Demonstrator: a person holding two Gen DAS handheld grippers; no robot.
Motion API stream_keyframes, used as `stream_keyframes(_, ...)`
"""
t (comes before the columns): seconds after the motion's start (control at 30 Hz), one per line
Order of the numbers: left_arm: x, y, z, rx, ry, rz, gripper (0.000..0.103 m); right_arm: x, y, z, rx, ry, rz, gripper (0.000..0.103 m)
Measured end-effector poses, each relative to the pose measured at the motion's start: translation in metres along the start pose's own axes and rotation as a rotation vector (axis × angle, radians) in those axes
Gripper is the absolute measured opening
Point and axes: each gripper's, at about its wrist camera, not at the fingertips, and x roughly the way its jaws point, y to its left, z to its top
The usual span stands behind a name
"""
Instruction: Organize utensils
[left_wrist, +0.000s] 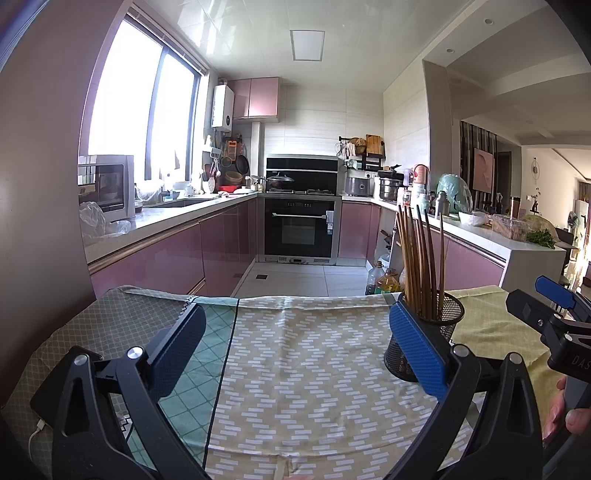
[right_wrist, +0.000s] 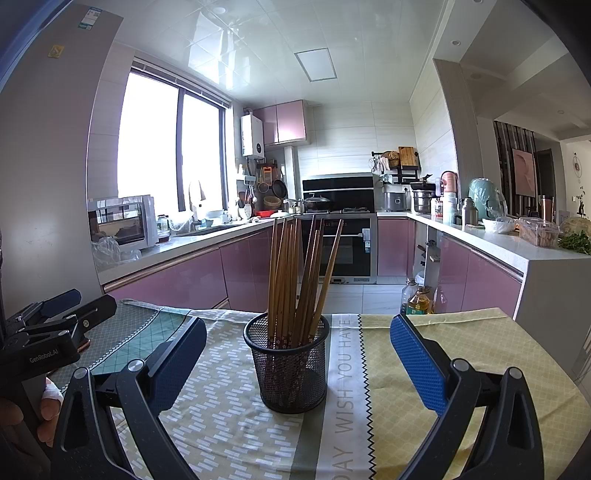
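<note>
My right gripper (right_wrist: 295, 354) gapes wide around the black wire-mesh cup (right_wrist: 291, 365) of brown wooden chopsticks (right_wrist: 295, 280), frame centre; my left gripper (left_wrist: 295, 350) is wide, empty.

The worktop (right_wrist: 535, 373) was fully covered by patchwork cloth; no bare surface showed. The cloth ran in panels: a pale lattice print at the far left, a teal diamond panel (left_wrist: 192, 369), a beige panel with white dashes (left_wrist: 314, 362), a grey strip printed with lettering (right_wrist: 345, 373), and a yellow-green lattice panel on the right. A black zigzag seam divided the lettered strip from the yellow panel. One black mesh holder (right_wrist: 290, 363) stood upright directly on the dashed panel, beside the lettered strip. It held a bundle of wooden chopsticks (right_wrist: 295, 273), ends up, leaning slightly apart. A white cable (left_wrist: 37, 434) lay at the left edge.
</note>
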Motion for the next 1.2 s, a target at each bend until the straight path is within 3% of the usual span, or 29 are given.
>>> stream_keyframes(1.2,-0.0002,-0.0022,-0.0058,-0.004,0.010,-0.010,0.098,-0.0001,0.0018,-0.0019,0.006,0.004,-0.003,0.097)
